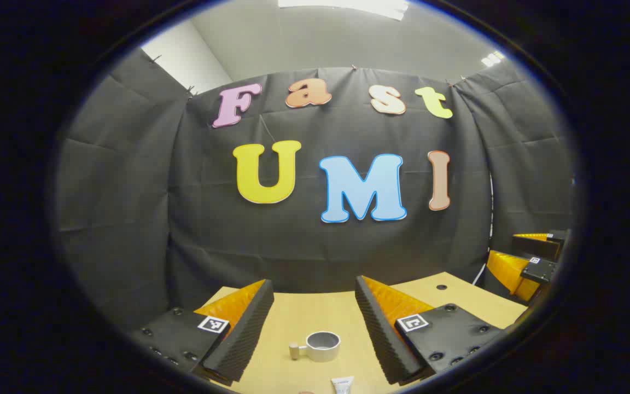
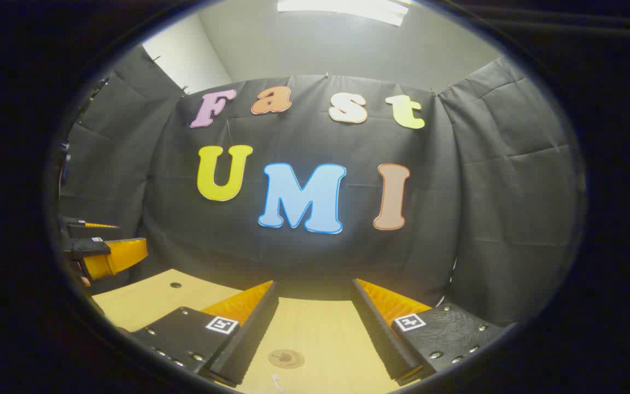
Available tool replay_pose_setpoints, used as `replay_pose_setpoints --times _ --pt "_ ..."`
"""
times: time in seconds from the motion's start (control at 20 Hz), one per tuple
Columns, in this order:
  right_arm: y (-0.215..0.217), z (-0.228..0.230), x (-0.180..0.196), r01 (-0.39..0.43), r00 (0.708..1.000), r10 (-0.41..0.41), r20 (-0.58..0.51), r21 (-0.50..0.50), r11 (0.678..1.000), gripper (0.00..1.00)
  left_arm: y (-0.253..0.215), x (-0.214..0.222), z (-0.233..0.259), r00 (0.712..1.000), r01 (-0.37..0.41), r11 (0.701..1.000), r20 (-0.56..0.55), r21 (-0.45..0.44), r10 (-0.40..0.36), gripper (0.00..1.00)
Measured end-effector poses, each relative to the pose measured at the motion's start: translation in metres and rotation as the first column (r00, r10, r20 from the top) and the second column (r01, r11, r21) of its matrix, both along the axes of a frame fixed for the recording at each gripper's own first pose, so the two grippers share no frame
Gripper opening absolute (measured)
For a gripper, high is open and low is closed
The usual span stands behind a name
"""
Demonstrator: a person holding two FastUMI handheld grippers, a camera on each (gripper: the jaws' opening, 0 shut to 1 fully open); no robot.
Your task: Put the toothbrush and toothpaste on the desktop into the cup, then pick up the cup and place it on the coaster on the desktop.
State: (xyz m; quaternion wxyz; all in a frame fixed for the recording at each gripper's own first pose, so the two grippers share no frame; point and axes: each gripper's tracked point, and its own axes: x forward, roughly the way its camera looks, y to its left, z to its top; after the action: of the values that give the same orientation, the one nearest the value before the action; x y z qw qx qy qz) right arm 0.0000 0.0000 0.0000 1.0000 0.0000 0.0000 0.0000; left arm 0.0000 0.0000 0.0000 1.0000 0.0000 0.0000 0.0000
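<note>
A pale cup (image 1: pixel 323 346) with a stub handle on its left stands upright on the wooden desktop (image 1: pixel 457 298), below and between the fingers of my left gripper (image 1: pixel 313 290), which is open and holds nothing. The white end of the toothpaste tube (image 1: pixel 342 384) lies nearer than the cup at the lower edge. My right gripper (image 2: pixel 315 287) is open too, raised above a round brown coaster (image 2: pixel 286 358) lying flat on the desktop (image 2: pixel 145 301). A thin white object (image 2: pixel 276 383) lies just nearer than the coaster; I cannot tell what it is.
The black cloth wall closes the desk at the back and sides. A small dark hole (image 1: pixel 441 287) sits in the desktop near its far edge. The right gripper (image 1: pixel 517 254) hovers off to the right in the left gripper view, the left gripper (image 2: pixel 110 241) off to the left in the right gripper view.
</note>
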Motion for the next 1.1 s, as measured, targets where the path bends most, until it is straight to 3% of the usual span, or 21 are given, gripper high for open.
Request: replay_pose_setpoints --times 0.5,0.7,0.9,1.1 --pt "0.004 -0.036 0.009 -0.029 0.995 0.029 -0.097 0.005 1.0 0.88 -0.012 0.019 -0.049 0.991 0.035 0.999 -0.128 0.011 -0.034 0.93" --pt "0.015 -0.062 0.009 -0.084 0.981 0.086 -0.172 0.019 0.996 0.87 -0.021 0.02 -0.081 0.976 0.063 0.998 -0.209 -0.008 -0.063 0.93" --pt "0.031 -0.096 0.006 -0.165 0.947 0.165 -0.277 0.024 0.986 0.88 -0.031 0.016 -0.125 0.942 0.085 0.995 -0.321 -0.043 -0.095 0.96" --pt "0.046 -0.146 -0.005 -0.241 0.876 0.236 -0.421 0.042 0.97 0.89 -0.039 0.006 -0.174 0.89 0.111 0.992 -0.44 -0.053 -0.123 0.94"
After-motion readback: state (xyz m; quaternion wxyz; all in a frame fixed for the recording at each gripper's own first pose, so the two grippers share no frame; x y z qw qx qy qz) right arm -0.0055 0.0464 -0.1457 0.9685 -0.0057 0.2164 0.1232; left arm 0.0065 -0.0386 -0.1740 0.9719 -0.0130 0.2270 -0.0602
